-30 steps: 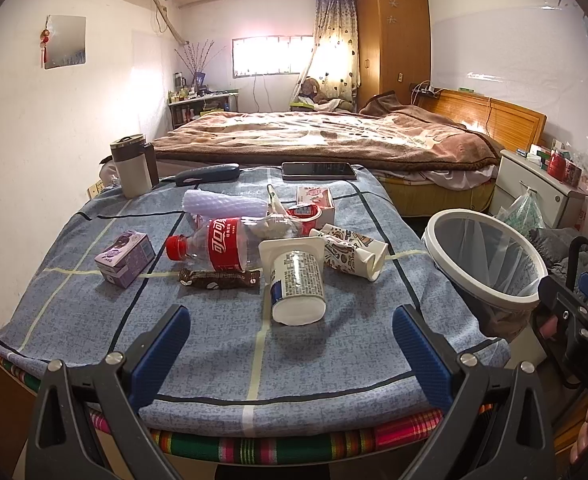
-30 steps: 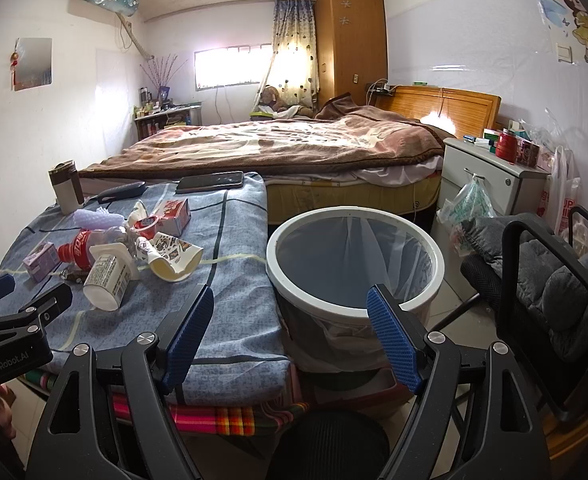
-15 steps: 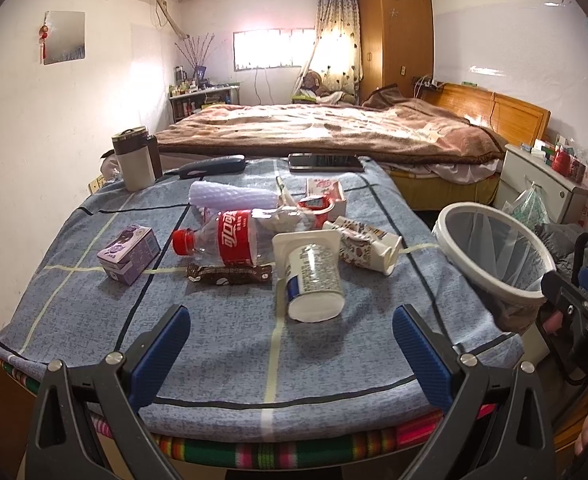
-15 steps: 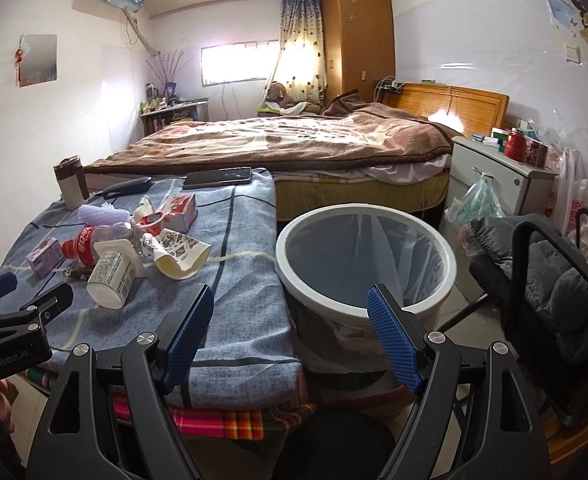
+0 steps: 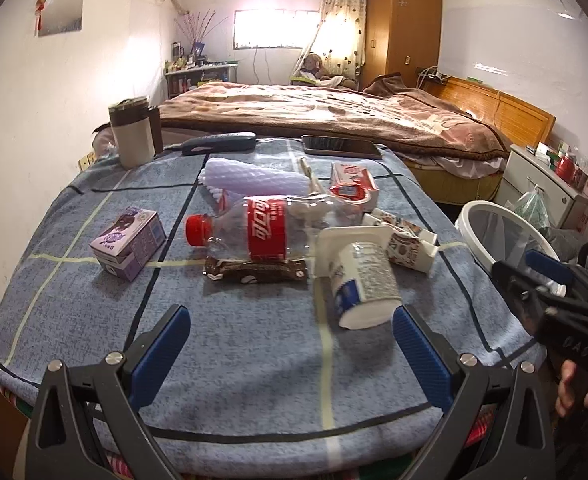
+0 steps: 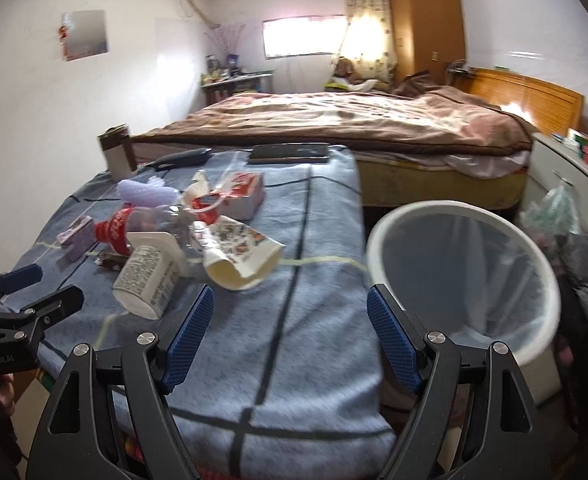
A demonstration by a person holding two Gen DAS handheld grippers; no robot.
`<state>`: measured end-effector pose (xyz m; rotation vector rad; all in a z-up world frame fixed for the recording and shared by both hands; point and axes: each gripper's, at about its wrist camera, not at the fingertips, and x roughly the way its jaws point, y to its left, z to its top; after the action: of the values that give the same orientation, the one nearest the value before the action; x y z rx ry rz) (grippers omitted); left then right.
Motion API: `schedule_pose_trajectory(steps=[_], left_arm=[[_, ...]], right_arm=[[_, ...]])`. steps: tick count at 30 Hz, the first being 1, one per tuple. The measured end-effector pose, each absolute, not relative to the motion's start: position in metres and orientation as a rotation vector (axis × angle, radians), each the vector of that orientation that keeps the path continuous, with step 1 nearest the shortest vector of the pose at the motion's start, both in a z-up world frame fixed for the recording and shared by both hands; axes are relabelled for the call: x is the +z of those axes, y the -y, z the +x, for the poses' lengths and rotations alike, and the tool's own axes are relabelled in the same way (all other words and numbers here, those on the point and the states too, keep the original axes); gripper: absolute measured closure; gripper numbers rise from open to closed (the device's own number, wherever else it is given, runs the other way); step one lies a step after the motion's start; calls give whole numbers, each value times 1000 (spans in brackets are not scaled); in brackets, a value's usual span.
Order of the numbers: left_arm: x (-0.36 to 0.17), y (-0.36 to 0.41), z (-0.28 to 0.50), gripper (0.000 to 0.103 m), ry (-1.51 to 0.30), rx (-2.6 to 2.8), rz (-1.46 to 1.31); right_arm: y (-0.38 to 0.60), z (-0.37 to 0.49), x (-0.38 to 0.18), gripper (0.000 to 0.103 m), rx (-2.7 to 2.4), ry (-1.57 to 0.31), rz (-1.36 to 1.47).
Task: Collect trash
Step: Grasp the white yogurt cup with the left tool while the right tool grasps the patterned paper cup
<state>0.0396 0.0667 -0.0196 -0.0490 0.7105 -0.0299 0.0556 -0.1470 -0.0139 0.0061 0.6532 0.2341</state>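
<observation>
The left gripper (image 5: 290,350) is spread wide and holds nothing; it hovers above the near edge of the table (image 5: 222,380). The right gripper (image 6: 290,338) is equally wide open and empty, positioned over the table's near right corner.

The trash lies clustered mid-table: a tipped yogurt cup (image 5: 359,276), a crushed cola bottle (image 5: 262,228), a brown wrapper (image 5: 254,270), a flattened paper cup (image 6: 240,258) and a purple carton (image 5: 128,238). The lined waste bin (image 6: 463,280) stands on the floor just right of the table, its liner showing nothing inside.

Risks:
- The items touch and overlap; closing on one can drag a neighbour off the table.
- The crushed bottle is likely to slip or deform under pressure.
- A phone (image 5: 341,146) and a mug (image 5: 132,136) at the far edge are probably not trash.
</observation>
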Motion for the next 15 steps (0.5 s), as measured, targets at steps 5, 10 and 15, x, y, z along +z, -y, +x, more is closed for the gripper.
schedule_pose_trajectory(steps=[5, 10, 15], left_arm=[[-21, -77, 48, 1, -726, -61, -94], [-22, -79, 55, 1, -740, -101, -126], [-24, -73, 65, 1, -764, -131, -134]], right_arm=[[126, 74, -20, 27, 302, -701, -44], [115, 89, -29, 32, 316, -744, -80], [108, 101, -37, 53, 337, -794, -101]])
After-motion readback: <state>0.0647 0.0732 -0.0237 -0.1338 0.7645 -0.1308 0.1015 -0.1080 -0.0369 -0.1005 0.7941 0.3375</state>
